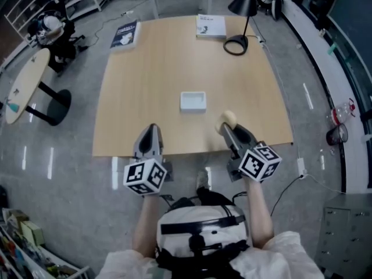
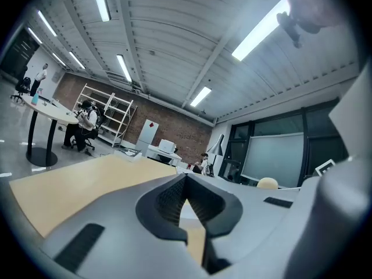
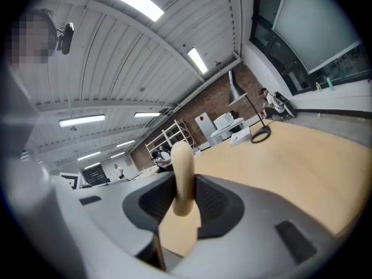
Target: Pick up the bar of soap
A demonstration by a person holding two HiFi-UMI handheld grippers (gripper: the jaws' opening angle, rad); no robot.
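The bar of soap (image 1: 228, 118) is pale beige and rounded. It stands on edge between the jaws of my right gripper (image 1: 227, 128), which is shut on it above the table's near right edge. In the right gripper view the bar of soap (image 3: 181, 170) rises upright out of the dark pads (image 3: 214, 202), clear of the table. A white soap dish (image 1: 192, 101) lies empty at the table's middle, a little ahead and to the left. My left gripper (image 1: 151, 130) hovers over the near edge, jaws together with nothing between them (image 2: 185, 186).
A wooden table (image 1: 151, 68) carries a black desk lamp (image 1: 236, 44) at the far right, a white book (image 1: 210, 26) beside it and a dark book (image 1: 125, 34) at the far left corner. An oval side table (image 1: 24, 85) stands on the floor to the left.
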